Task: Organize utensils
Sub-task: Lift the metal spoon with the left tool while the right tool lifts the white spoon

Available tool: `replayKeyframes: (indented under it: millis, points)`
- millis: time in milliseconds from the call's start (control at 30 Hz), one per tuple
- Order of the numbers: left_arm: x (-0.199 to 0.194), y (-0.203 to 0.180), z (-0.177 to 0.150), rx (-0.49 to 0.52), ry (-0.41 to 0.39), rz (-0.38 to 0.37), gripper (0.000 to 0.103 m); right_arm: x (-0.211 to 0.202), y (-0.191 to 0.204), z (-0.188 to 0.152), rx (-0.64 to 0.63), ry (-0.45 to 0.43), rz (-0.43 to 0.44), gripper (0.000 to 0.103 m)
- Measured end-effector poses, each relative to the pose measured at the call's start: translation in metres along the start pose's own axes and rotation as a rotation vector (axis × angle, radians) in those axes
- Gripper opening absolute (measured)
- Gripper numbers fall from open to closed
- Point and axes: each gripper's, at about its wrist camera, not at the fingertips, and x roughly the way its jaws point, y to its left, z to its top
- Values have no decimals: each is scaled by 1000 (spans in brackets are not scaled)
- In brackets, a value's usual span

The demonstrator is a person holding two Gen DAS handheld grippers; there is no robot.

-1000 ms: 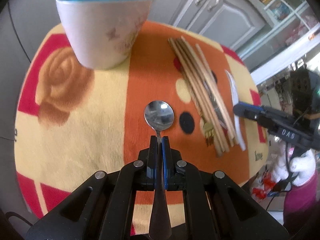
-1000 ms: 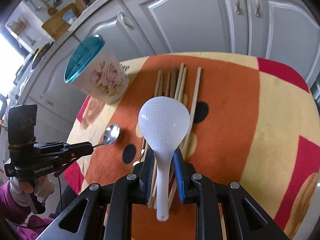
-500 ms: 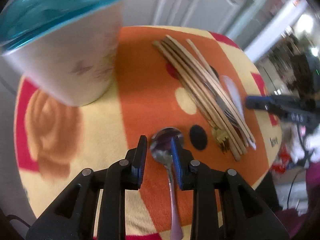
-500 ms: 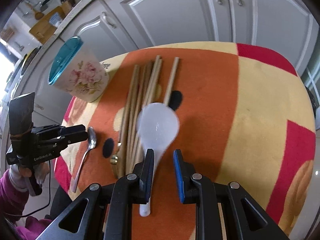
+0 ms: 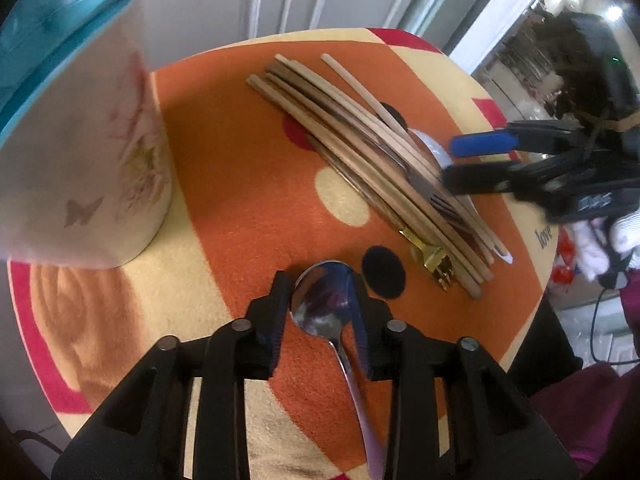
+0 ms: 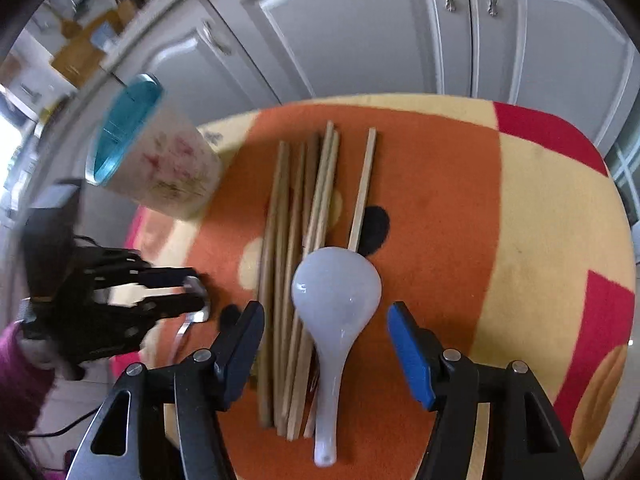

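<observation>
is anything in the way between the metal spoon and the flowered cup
Nothing visible. The metal spoon lies between the open left tongs, and only bare cloth separates it from the flowered cup. The chopsticks lie on the other side.

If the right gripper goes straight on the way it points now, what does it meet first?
Most likely the white rice paddle. It lies between the open right gripper fingers, partly on the wooden chopsticks. The jaws have just been opening and no longer press it. Depth is unclear.
</observation>
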Motion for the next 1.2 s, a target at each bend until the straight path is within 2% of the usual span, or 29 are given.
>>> replayKeyframes:
  millis: [100,133,200,267,333,400,533,633,733,867,1033,1200]
  points:
    - [1,-3,2,22,6,2,33,17,10,4,-24,38,-50,62]
    - [1,-4,2,29,8,6,33,19,11,6,-28,35,-84,62]
    - [2,-7,3,48,12,9,33,16,8,8,-11,14,-89,60]
    - [2,-8,3,57,16,9,33,5,-7,7,39,-7,-52,53]
    - [1,-9,2,67,22,1,31,-7,-25,8,83,-23,-16,53]
    - [1,-12,3,77,29,-3,18,-19,-43,7,124,-36,19,53]
    - [1,-16,3,89,41,-15,18,-32,-59,4,145,-29,-16,51]
    - [6,-17,6,88,48,-14,18,-29,-75,-3,198,-13,89,51]
    - [5,-16,7,89,58,-17,18,-19,-84,-10,225,-7,95,50]
    - [5,-16,6,131,80,-15,18,-31,-85,-10,188,-80,82,50]
    - [7,-16,10,149,96,-38,20,-28,-92,-1,82,-70,27,50]
    - [11,-16,17,162,124,-63,20,-14,-106,3,68,-54,98,48]
